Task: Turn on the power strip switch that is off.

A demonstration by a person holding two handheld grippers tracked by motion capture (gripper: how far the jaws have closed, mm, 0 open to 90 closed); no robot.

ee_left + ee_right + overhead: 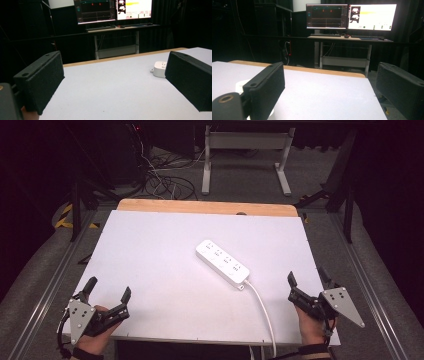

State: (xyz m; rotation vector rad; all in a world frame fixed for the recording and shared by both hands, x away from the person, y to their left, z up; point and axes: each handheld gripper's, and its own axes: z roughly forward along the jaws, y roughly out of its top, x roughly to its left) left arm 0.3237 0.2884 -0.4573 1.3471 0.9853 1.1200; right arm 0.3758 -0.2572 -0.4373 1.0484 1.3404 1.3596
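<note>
Two grippers rest apart at the near corners of a white table, a power strip between and beyond them.

The left gripper (107,289) sits at the near left of the table (150,250), its jaws spread wide with nothing between them — the right gripper (307,277) at the near right is just as wide and bare. The white power strip (222,256) lies flat and slanted right of the table's middle, well apart from both; its white cord (264,312) runs off the near edge. From the left gripper view, one end of the strip peeks past the right-hand jaw. Beyond the table stands a desk (348,38) with two lit monitors (350,17).
</note>
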